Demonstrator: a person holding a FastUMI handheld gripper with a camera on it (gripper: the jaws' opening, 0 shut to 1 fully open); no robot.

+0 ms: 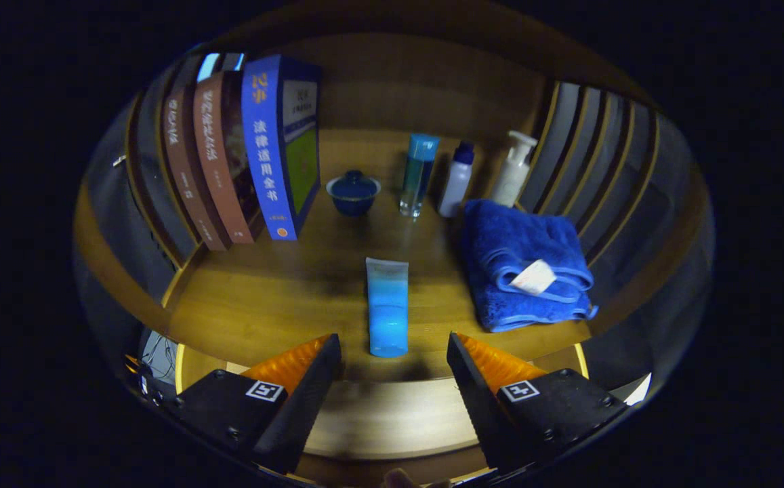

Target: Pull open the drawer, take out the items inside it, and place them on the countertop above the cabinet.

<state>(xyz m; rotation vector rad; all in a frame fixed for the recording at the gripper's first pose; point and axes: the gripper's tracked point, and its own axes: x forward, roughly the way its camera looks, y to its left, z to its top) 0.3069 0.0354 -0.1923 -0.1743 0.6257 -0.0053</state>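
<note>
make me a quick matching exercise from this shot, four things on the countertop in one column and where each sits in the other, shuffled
Things:
1. blue tube
2. blue towel
3. lidded blue cup
4. pump bottle

Places:
A. standing at the back, just behind the folded cloth
B. lying flat just ahead of the open gripper, in line with the gap between its fingers
C. beside the upright books, towards the back
D. folded, with a white tag on top, to one side of the lying tube

Pairs: 1-B, 2-D, 3-C, 4-A
</note>
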